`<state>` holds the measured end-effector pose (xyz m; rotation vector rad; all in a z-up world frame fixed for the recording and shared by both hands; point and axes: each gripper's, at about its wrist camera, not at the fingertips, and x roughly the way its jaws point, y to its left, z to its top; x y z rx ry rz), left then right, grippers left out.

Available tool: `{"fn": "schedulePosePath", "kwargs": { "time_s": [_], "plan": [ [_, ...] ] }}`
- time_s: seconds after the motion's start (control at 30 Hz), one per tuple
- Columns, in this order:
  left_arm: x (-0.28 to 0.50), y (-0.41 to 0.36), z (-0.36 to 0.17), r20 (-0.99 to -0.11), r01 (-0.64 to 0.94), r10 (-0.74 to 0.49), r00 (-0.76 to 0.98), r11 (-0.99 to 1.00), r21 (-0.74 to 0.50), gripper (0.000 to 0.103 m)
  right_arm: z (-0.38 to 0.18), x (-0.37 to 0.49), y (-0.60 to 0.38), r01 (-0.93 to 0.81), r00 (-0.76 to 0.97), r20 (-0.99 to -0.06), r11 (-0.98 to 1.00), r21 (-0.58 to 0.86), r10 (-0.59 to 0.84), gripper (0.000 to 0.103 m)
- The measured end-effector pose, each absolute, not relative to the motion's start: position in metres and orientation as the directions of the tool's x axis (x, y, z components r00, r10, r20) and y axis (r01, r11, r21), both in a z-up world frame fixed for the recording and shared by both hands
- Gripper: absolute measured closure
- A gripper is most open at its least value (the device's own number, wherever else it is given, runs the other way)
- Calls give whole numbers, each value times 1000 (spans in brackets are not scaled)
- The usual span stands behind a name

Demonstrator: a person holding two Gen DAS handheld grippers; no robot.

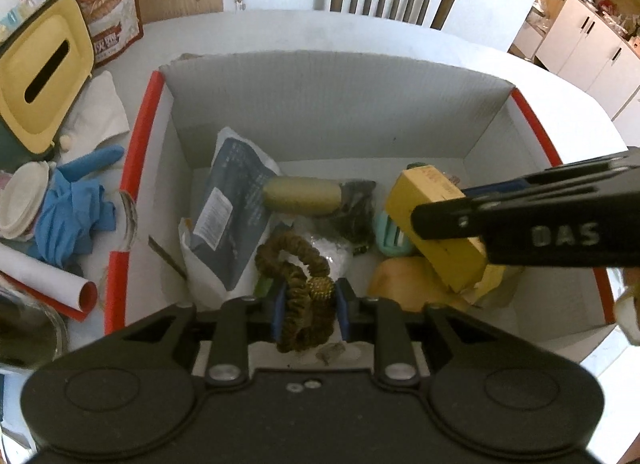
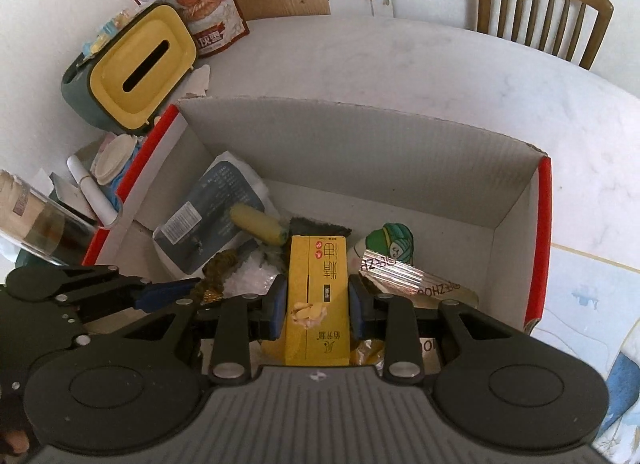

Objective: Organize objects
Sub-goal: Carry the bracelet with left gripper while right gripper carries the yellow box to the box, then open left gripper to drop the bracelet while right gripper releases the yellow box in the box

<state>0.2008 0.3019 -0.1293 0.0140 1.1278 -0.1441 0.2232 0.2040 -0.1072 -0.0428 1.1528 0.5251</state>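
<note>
two drops into one box, kept apart

box (image 1: 352,112) sits on the white table (image 1: 360,30), already holding a grey pouch (image 1: 236,200), a pale green roll (image 1: 300,196) and other small things. left claw (image 1: 310,304) hangs low over the near end of the box with the olive braided cord (image 1: 296,268) between its blue pads (image 1: 280,310); the cord's loops bulge out ahead of the jaws and trail down. whether the pads press the cord or only flank it, the left wrist view does not settle, so i cannot tell if this grip is firm or already slack. right claw (image 2: 318,306) pinches the yellow carton (image 2: 318,296) squarely across its narrow sides, tilted down into the right half of the box, above a foil packet (image 2: 404,270) and a green toy (image 2: 394,242).

to do this well, lower each item until it rests on the contents, not above them. a carton let go from height would likely tip onto the foil and slide. spread the right jaws only once the carton's far end touches down, then pull straight back along the fingers. the cord is floppy and may snag a pad, so open the left jaws fully and lift clear without dragging sideways. the two claws are near each other; withdraw one at a time.
</note>
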Motion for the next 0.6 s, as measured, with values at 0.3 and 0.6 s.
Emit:
{"fn": "schedulePosePath", "kwargs": {
  "time_s": [0.3, 0.6],
  "plan": [
    [199, 299, -131, -907, 125, -101, 409, 991, -54, 62, -95, 220, 187, -400, 303, -854, 870, 288, 422, 53],
    [183, 296, -113, -880, 115, -87, 468, 993, -38, 43, -82, 204, 173, -396, 328, -844, 873, 284, 424, 52]
  ]
}}
